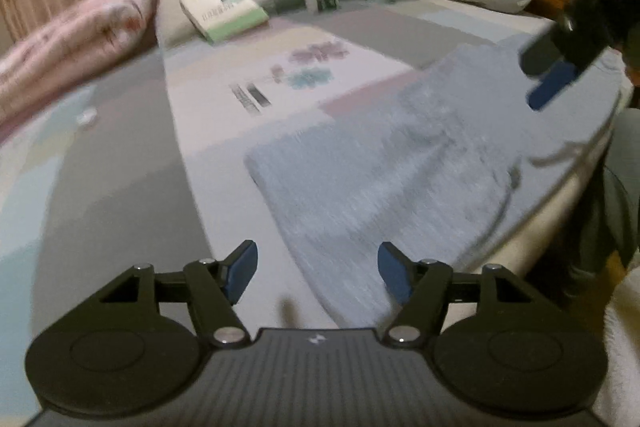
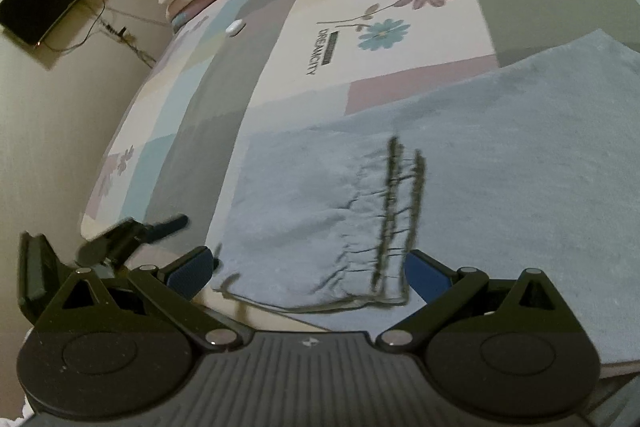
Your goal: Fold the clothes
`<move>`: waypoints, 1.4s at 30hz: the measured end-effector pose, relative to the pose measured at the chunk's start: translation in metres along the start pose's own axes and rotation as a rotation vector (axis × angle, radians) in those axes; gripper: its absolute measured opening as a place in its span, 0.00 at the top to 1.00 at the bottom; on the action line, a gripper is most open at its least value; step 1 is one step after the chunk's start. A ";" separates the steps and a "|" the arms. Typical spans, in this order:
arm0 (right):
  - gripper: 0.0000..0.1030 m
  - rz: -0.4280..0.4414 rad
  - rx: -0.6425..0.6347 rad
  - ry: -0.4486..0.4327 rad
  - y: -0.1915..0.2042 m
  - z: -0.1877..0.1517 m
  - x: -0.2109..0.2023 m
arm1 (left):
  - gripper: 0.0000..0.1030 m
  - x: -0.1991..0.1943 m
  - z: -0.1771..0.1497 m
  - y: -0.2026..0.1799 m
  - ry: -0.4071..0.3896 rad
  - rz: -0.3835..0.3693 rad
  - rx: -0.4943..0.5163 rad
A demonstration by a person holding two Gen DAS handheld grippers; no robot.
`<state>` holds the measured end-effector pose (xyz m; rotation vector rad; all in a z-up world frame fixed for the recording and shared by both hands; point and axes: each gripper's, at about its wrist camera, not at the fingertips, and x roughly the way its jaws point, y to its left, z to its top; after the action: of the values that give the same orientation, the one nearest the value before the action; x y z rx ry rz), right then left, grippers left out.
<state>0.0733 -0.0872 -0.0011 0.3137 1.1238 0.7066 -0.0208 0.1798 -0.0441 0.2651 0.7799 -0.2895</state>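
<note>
I see one pale blue-grey knit garment with a gathered elastic waistband (image 2: 400, 187) lying flat at the near edge of the patchwork bedspread (image 2: 280, 75), its long axis running away to the right. My right gripper (image 2: 308, 273) hangs over the waistband end, jaws spread and empty, the band just ahead between them. My left gripper (image 1: 318, 273), also released, sits beside the garment's other near edge. So: one garment, two grippers, the right nearer the waistband.
</note>
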 end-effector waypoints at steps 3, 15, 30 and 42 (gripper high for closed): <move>0.00 0.016 -0.047 0.010 0.014 0.000 0.006 | 0.34 0.004 -0.007 -0.001 0.021 -0.021 0.005; 0.00 0.052 -0.380 0.072 0.036 -0.004 0.064 | 0.30 0.033 0.060 0.047 -0.134 -0.246 -0.178; 0.00 0.017 -0.506 0.031 0.042 -0.020 0.067 | 0.27 0.090 0.067 0.050 -0.070 -0.171 -0.222; 0.00 -0.031 -0.509 -0.022 0.029 0.027 0.097 | 0.27 0.043 0.050 0.055 -0.075 -0.026 -0.266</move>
<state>0.1110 0.0014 -0.0425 -0.1275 0.8892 0.9299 0.0599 0.2068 -0.0340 -0.0061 0.7389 -0.2161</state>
